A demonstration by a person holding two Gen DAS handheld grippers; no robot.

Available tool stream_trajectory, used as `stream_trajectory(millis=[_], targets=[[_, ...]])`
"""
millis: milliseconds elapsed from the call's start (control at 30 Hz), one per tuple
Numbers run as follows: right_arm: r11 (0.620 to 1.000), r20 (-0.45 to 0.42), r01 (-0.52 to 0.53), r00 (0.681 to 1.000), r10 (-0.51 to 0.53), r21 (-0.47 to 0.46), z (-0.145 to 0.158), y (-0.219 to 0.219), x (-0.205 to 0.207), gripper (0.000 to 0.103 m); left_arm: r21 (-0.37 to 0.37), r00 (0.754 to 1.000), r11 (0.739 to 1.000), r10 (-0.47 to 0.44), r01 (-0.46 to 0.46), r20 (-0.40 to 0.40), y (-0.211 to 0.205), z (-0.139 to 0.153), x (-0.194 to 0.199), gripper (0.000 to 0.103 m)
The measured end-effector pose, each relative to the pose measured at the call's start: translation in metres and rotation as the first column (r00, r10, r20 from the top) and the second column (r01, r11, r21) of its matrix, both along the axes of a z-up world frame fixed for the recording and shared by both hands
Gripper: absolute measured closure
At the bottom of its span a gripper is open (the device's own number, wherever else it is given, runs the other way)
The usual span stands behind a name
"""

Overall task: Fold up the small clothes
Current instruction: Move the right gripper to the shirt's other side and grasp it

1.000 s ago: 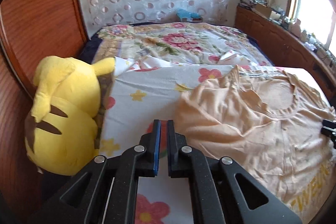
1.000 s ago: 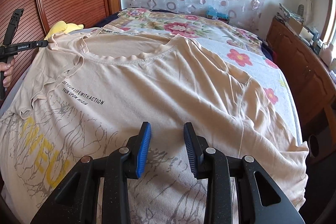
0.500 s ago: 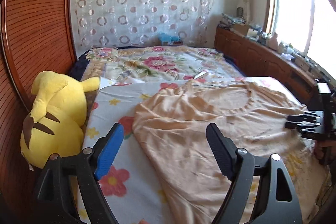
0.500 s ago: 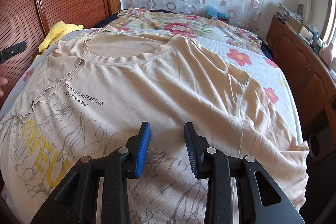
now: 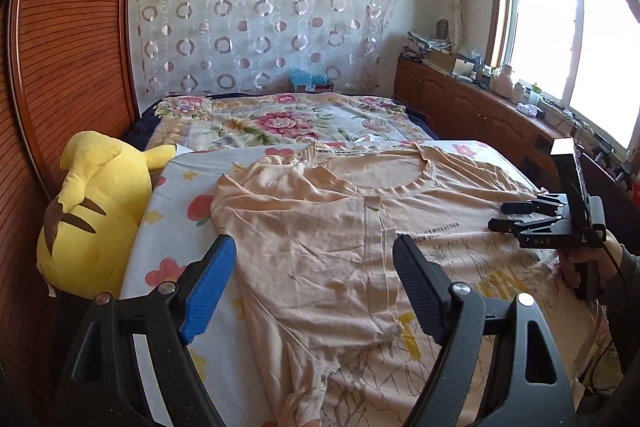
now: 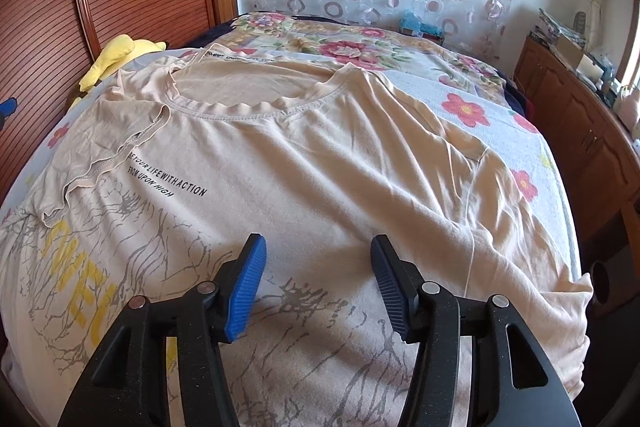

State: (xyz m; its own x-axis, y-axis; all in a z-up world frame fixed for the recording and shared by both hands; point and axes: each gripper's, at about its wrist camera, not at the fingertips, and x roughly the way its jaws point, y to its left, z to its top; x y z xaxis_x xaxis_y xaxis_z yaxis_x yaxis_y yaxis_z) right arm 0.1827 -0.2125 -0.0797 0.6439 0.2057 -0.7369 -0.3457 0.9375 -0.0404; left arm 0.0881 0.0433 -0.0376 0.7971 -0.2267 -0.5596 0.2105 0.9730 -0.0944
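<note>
A beige T-shirt (image 6: pixel 320 163) with black lettering and a yellow and grey print lies face up on the bed. Its left sleeve (image 5: pixel 304 247) is folded inward over the chest. My left gripper (image 5: pixel 314 267) is open and empty, held above that folded sleeve. My right gripper (image 6: pixel 318 267) is open and empty, held above the shirt's lower front. The right gripper also shows in the left wrist view (image 5: pixel 520 215), over the shirt's right side, with the hand holding it.
A yellow plush toy (image 5: pixel 96 223) lies against the wooden headboard (image 5: pixel 60 67) at the shirt's left. A floral quilt (image 5: pixel 280 119) covers the far bed. A wooden cabinet (image 5: pixel 480 115) with clutter runs under the window at right.
My left gripper opened, let the sleeve fall folded over the chest, and lifted back. My right gripper opened wider and stayed over the shirt's lower front.
</note>
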Motion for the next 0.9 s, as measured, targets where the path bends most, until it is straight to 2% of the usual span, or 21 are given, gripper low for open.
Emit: stream_trajectory(millis=[167,233,433,667,900], targets=[[1.0,0.017,0.018,1.0,-0.019,0.018,0.004,-0.004,-0.002,0.046,-0.017,1.0,1.0,-0.023,0.023,0.003,-0.011,-0.002,-0.012,0.022],[0.998,0.021,0.013,1.0,-0.015,0.056,0.009,-0.009,-0.008,0.047,-0.019,0.999,0.999,-0.032,0.032,0.003,-0.016,-0.003,-0.015,0.022],[0.994,0.093,0.033,0.995,-0.043,0.107,0.035,-0.042,-0.045,0.046,-0.009,0.999,0.999,-0.053,0.053,0.008,-0.026,-0.005,-0.023,0.022],[0.985,0.107,0.163,0.98,-0.169,0.057,0.032,-0.105,-0.081,0.046,-0.006,0.997,0.997,-0.08,0.08,0.002,-0.038,-0.008,-0.028,0.022],[0.947,0.068,0.316,0.945,-0.32,0.065,0.02,-0.163,-0.1,0.046,-0.001,0.994,0.994,-0.109,0.109,-0.015,-0.052,-0.014,-0.03,0.022]])
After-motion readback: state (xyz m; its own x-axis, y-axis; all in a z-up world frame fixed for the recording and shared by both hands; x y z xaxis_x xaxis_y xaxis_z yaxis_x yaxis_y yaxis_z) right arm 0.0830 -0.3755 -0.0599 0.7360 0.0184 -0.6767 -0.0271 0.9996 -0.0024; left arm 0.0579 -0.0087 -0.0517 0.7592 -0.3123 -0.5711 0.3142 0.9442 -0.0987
